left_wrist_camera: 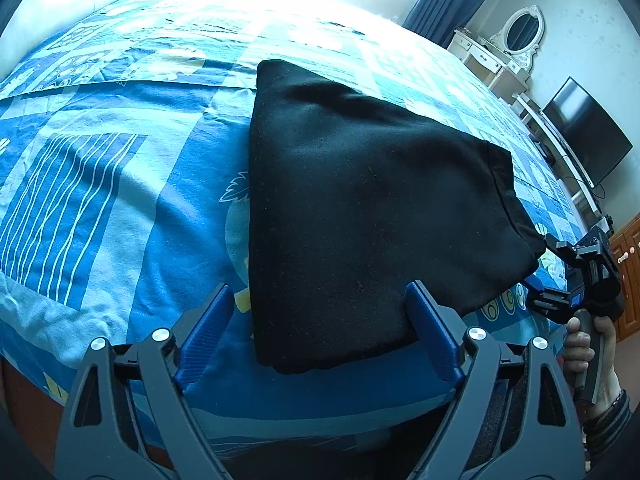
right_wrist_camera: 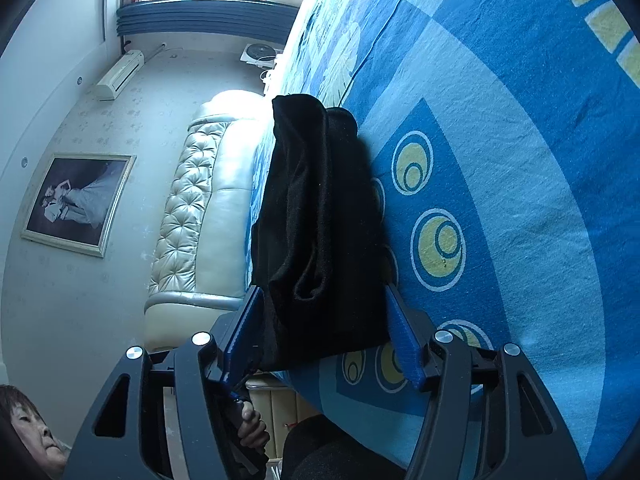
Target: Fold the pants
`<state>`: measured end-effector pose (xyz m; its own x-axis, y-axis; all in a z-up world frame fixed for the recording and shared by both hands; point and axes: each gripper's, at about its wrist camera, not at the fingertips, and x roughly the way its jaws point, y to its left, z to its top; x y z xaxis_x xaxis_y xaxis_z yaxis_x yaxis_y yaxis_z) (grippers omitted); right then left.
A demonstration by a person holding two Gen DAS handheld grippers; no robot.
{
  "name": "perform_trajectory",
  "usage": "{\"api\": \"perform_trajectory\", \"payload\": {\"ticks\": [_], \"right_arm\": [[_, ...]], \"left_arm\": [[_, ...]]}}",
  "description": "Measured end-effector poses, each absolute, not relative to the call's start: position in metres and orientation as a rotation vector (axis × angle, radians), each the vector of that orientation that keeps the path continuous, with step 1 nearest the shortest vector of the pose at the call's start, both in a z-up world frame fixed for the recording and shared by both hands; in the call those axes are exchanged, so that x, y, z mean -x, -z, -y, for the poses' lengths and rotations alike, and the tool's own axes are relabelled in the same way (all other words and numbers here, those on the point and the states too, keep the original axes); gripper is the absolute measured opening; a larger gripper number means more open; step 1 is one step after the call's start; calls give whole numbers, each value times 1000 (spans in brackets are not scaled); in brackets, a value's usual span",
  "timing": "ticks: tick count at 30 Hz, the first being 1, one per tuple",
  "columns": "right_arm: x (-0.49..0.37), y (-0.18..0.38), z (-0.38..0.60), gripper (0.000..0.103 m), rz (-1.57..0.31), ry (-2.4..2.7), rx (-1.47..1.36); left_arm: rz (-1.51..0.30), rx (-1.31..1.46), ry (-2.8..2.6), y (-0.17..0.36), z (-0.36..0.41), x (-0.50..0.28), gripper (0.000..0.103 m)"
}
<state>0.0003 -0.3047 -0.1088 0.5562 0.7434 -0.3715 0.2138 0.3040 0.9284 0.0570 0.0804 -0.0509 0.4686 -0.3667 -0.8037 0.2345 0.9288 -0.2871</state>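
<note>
The black pants [left_wrist_camera: 360, 208] lie folded into a thick bundle on the blue patterned bedspread [left_wrist_camera: 100, 184]. My left gripper [left_wrist_camera: 320, 308] is open, its blue fingers [left_wrist_camera: 208, 332] straddling the bundle's near corner without closing on it. My right gripper [left_wrist_camera: 536, 276] shows at the bundle's right edge in the left wrist view. In the right wrist view the right gripper [right_wrist_camera: 324, 304] is open with the stacked pants [right_wrist_camera: 312, 216] standing between its wide-apart fingers, one blue finger [right_wrist_camera: 404, 340] lying against the bedspread [right_wrist_camera: 520, 160].
A padded headboard [right_wrist_camera: 200, 220] lies beyond the pants. A dressing table with oval mirror [left_wrist_camera: 516, 40] and a television [left_wrist_camera: 588, 132] stand past the bed's right side. A framed picture [right_wrist_camera: 76, 204] hangs on the wall. The person's face [right_wrist_camera: 32, 432] shows low left.
</note>
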Motion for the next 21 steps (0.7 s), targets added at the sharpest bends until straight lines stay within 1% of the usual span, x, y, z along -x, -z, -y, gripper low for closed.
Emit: {"api": "perform_trajectory", "payload": {"ticks": [8,12,16,21], "right_arm": [[16,102,311,64,-1000,-433,-1232],[24,96,309,68,-1043,-386,-1169],[30,85,300,71,-1112,-308,-1016],[41,61,286,74,-1107,-178,-743]], "left_arm": [[-1032,68,300,43,-67,-38,89],[-1025,-26,264,39,-55,-23,89],[-1028,-50,224,37,-48,-10,89],[-1035,-37,172,37,-42,0,89]]}}
